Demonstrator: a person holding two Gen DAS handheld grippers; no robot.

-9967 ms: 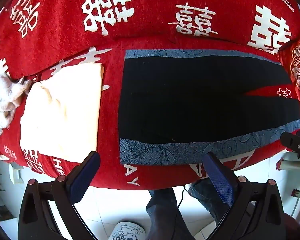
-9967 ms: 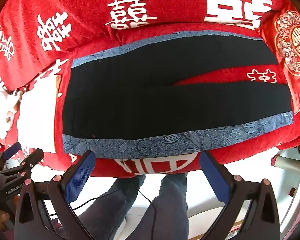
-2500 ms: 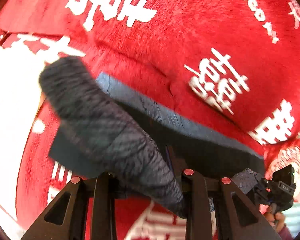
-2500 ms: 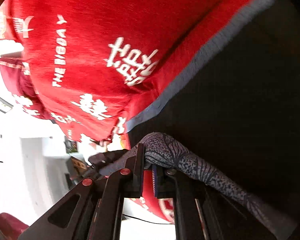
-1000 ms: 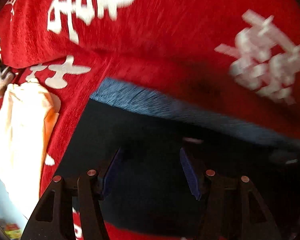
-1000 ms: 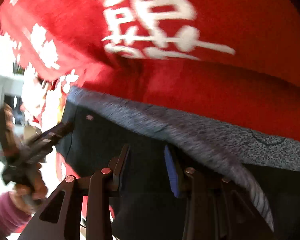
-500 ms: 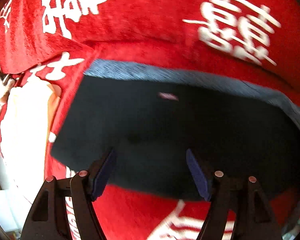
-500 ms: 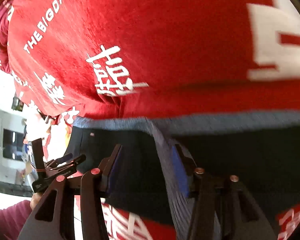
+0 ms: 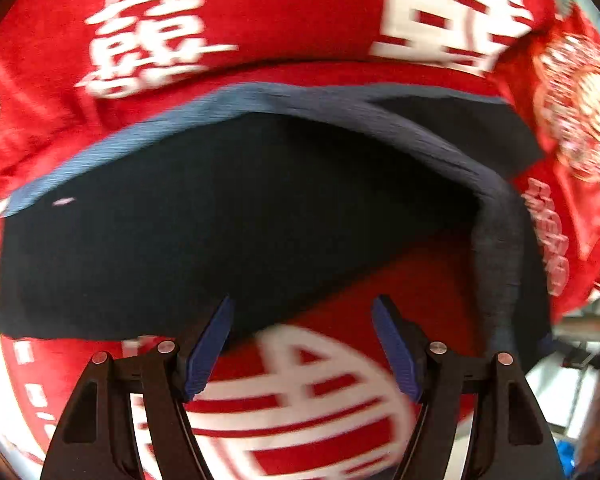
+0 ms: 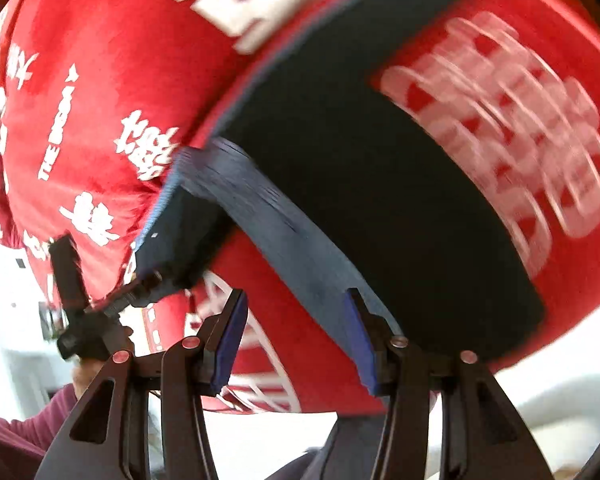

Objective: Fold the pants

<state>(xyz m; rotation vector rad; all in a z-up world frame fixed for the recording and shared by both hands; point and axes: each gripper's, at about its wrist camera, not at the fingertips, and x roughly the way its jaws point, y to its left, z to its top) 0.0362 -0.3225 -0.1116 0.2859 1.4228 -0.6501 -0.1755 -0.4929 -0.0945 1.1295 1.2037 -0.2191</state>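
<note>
The black pants [image 9: 220,232] with blue-grey patterned side bands lie on the red cover, folded lengthwise, one band along the far edge. A second band [image 9: 496,248] runs askew down the right side. My left gripper [image 9: 302,340] is open and empty above the pants' near edge. In the right wrist view the pants [image 10: 380,168] fill the middle, with a band [image 10: 284,232] running toward my open, empty right gripper [image 10: 296,336]. The left gripper [image 10: 100,312] shows at the left of that view.
A red cover with white characters [image 9: 156,40] drapes the sofa seat and backrest. A red patterned cushion [image 9: 580,112] sits at the right end. The seat's front edge and the pale floor [image 10: 260,440] lie below.
Both grippers have opened wider and pulled back toward the front edge. The left view has swung right along the pants; the right view has tilted toward the leg end.
</note>
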